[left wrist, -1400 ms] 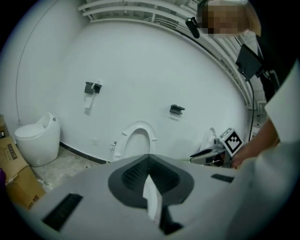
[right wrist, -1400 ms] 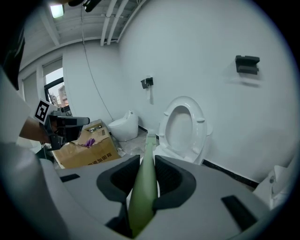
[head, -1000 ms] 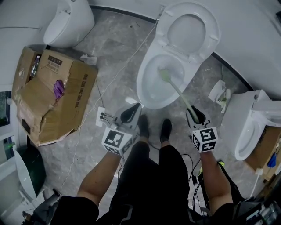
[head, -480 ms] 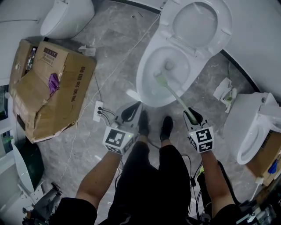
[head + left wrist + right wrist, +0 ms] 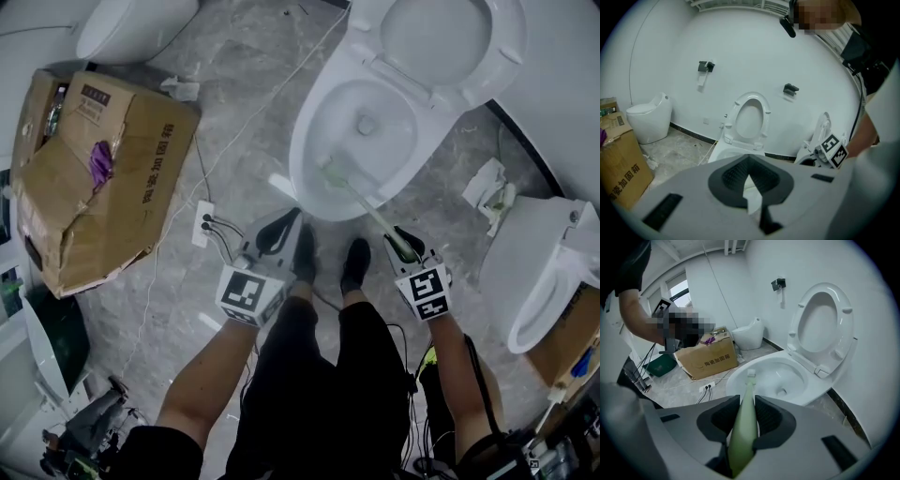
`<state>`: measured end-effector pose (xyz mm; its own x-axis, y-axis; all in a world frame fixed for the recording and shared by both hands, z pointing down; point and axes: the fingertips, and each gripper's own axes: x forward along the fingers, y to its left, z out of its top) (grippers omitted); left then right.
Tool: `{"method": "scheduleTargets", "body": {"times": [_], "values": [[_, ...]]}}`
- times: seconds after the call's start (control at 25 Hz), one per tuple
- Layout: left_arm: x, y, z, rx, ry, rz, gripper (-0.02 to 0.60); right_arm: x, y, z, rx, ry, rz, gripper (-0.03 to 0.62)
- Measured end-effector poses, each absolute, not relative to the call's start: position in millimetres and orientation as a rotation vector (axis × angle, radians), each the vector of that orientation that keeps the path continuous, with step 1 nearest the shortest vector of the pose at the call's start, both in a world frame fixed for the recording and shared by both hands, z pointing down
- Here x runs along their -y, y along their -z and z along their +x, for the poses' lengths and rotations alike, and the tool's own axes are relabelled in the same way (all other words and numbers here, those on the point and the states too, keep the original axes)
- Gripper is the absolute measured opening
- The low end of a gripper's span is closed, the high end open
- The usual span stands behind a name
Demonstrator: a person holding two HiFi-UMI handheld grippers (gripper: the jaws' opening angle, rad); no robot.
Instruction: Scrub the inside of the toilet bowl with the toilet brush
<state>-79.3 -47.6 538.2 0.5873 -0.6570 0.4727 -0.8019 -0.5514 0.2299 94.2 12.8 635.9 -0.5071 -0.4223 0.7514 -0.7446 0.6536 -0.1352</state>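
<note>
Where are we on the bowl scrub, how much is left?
Done: seat is up and the right tongs are shut on the toilet brush. In hand: its head is at the near-left inside wall of the toilet bowl. Left: the rest of the bowl; how much is already scrubbed doesn't show. Left tongs shut, empty.

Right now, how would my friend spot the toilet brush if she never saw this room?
Find the middle toilet, the one in front of the person's black shoes. A thin stick runs from the right tongs into it: that's the toilet brush. It's pale green; the toilets are white.
</note>
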Motion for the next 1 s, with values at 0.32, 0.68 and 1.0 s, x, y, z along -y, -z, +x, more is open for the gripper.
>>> {"method": "scheduleTargets", "body": {"times": [0.32, 0.68, 1.0], "values": [[43, -554, -80, 1.144, -0.473, 2.403, 0.009, -21, -659, 80, 2.153, -0.575, 0.815, 0.106], [51, -561, -84, 1.132, -0.481, 2.407, 0.009, -23, -670, 67, 2.148, -0.577, 0.775, 0.106], [55, -562, -84, 1.099, -0.478, 2.423, 0.009, -13, -672, 57, 2.137, -0.612, 0.802, 0.106]]}}
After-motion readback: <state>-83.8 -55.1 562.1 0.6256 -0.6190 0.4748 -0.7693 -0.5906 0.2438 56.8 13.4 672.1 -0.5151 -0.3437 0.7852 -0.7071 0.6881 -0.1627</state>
